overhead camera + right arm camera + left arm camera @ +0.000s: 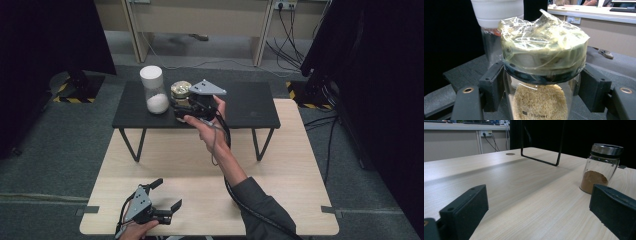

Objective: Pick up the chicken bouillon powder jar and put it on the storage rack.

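Glass jar [541, 100] with grains and a film-wrapped lid sits clamped between the jaws of the right gripper [186, 107], over the black shelf [250, 107] just beside the white-capped jar [154, 90], so lower it straight and release only when the base rests flat.

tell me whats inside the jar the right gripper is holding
The jar holds pale tan grains, filling the lower part below its film-wrapped lid. The right gripper hides its sides and bottom.
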A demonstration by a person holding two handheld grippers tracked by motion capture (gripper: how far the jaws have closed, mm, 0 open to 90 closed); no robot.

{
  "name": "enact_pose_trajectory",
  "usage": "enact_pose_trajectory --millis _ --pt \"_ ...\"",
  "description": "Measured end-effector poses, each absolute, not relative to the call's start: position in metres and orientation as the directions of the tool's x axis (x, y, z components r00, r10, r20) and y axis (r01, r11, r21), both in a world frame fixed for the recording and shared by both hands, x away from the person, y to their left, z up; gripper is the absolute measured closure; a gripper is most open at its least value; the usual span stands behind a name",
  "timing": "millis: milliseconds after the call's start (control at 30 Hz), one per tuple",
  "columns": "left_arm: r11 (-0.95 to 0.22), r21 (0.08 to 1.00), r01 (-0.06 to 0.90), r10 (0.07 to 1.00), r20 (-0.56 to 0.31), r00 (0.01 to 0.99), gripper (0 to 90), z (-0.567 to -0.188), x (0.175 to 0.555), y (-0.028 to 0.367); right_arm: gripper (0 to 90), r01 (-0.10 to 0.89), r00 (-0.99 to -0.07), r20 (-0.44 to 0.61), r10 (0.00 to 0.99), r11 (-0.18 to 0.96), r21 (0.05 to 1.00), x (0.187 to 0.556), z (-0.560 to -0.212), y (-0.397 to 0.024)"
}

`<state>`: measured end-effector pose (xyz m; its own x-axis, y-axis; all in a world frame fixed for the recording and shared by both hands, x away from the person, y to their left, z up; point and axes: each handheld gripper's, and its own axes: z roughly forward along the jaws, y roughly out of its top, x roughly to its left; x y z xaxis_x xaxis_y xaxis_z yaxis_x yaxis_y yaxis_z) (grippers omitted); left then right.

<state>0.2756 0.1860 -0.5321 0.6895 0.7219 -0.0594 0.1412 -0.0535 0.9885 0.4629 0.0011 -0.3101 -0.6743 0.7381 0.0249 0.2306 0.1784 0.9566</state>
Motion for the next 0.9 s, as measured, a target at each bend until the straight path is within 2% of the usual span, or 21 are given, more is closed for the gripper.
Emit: enact_pose_trajectory --millis 733,800,900 --pt "-0.055 0.989 0.141 0.721 -0.058 0.691 1.2 -0.5322 0.2754 0.1857 30.2 0.211 -0.661 0.029 0.75 0.149 0.966 0.4677 -0.3158 -0.0015" --pt "-0.055 0.989 0.14 0.721 -0.057 0.691 1.2 -0.5321 0.2753 0.1857 26.9 0.215 -0.67 0.038 0.742 0.145 0.966 0.4682 -0.316 -0.0025" --pt "-0.056 0.988 0.14 0.72 -0.057 0.691 1.2 -0.5323 0.2754 0.1856 16.3 0.234 -0.669 0.083 0.739 0.103 0.967 0.4666 -0.3144 -0.0055"
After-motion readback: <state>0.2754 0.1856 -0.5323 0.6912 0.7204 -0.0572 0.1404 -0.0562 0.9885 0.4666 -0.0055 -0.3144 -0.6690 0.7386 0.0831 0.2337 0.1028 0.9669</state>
